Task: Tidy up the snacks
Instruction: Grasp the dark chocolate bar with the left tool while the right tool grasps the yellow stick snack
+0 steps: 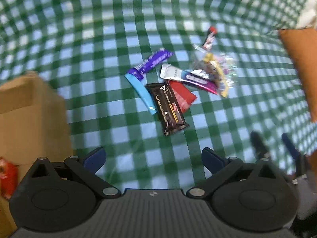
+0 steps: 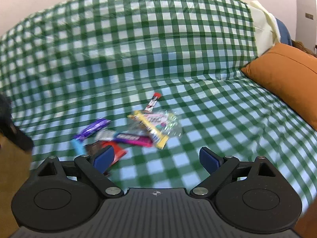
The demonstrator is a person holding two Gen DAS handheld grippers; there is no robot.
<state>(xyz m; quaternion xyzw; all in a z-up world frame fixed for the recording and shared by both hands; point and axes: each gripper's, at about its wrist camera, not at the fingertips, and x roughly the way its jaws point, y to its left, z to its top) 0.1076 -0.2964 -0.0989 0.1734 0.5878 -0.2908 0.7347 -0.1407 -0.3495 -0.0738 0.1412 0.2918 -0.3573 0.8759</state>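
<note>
Several wrappers lay overlapped in one pile (image 1: pixel 178 83) on the checked cloth (image 1: pixel 99 39), and that overlap looked like the main hazard: a pinch on the black bar (image 1: pixel 168 109) could have dragged the red pack (image 1: pixel 183 96) under it or the blue stick (image 1: pixel 142 93) touching its side, and the crinkly clear bag (image 1: pixel 216 67) would likely have slipped from the pads. Motion blur suggested quick travel, which risked overshoot. Both tools were released and empty. The left gripper (image 1: pixel 152 158) hung short of the pile, black bar at 12 o'clock, near; a brown box (image 1: pixel 29 109) stood at 9 o'clock. From the right gripper (image 2: pixel 156 156), the pile (image 2: pixel 128 132) sat at 11 o'clock, red pack (image 2: pixel 116 148) just behind its left finger (image 2: pixel 104 157)
</note>
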